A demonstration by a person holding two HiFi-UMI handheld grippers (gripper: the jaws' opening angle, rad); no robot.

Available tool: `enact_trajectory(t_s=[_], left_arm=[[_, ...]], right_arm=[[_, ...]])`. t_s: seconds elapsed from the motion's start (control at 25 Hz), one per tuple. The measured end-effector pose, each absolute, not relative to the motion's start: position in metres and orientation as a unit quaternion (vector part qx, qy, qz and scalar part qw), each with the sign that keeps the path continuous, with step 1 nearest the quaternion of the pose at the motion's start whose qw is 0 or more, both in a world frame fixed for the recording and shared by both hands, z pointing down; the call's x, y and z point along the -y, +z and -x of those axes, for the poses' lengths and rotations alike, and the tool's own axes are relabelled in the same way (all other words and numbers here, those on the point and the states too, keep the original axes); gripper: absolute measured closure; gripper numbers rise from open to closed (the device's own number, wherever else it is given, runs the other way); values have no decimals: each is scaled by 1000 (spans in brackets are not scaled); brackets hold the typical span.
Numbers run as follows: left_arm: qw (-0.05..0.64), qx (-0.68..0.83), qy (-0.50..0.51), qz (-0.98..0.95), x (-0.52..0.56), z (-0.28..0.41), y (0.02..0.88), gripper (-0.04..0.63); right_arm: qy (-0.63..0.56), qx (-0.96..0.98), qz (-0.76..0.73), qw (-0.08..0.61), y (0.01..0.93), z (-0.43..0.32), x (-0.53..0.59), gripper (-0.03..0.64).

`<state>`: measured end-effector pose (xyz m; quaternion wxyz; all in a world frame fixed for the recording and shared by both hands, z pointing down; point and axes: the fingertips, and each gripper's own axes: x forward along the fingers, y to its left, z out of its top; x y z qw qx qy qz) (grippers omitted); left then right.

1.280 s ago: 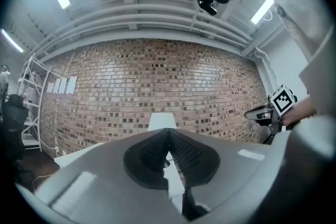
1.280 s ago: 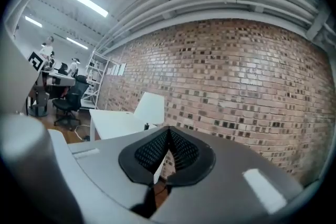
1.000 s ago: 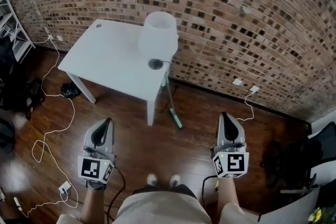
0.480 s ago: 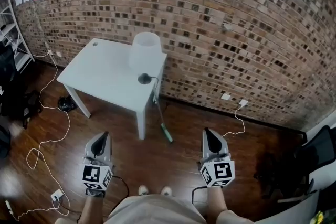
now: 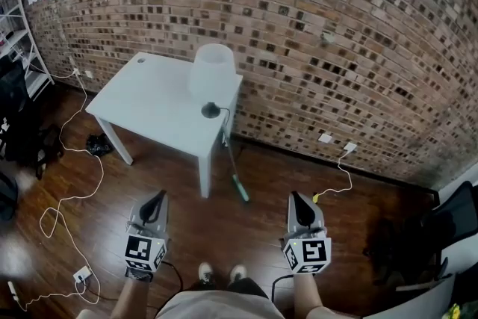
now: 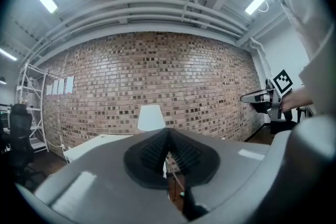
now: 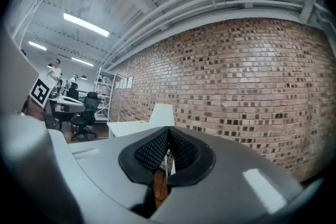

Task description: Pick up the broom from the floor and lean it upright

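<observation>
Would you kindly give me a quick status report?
Left gripper, right gripper shut, empty. Broom leaning by table corner. Cable lying right of it.

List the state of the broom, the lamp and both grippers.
broom: propped at a slant by the corner of the white table, green head on the floor, held by nothing.
lamp: upright on the table; whether it is lit cannot be told.
left gripper: shut, empty, well short of the broom.
right gripper: shut, empty, well short of the broom.
</observation>
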<state>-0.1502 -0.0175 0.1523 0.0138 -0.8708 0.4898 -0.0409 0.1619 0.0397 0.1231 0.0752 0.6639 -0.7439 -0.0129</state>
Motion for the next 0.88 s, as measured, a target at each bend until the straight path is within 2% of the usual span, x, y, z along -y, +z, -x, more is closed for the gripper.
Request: enact_trajectory(t_s=[0.52,0.88], left_arm=[[-18,-452,-74,889,-72,116,205,595],[1,-469,-61,881,-179,71,201,595]], right_arm=[[23,736,-671,82,165,-166,-126,604],[30,740,-668,67,174,-193,-238,604]])
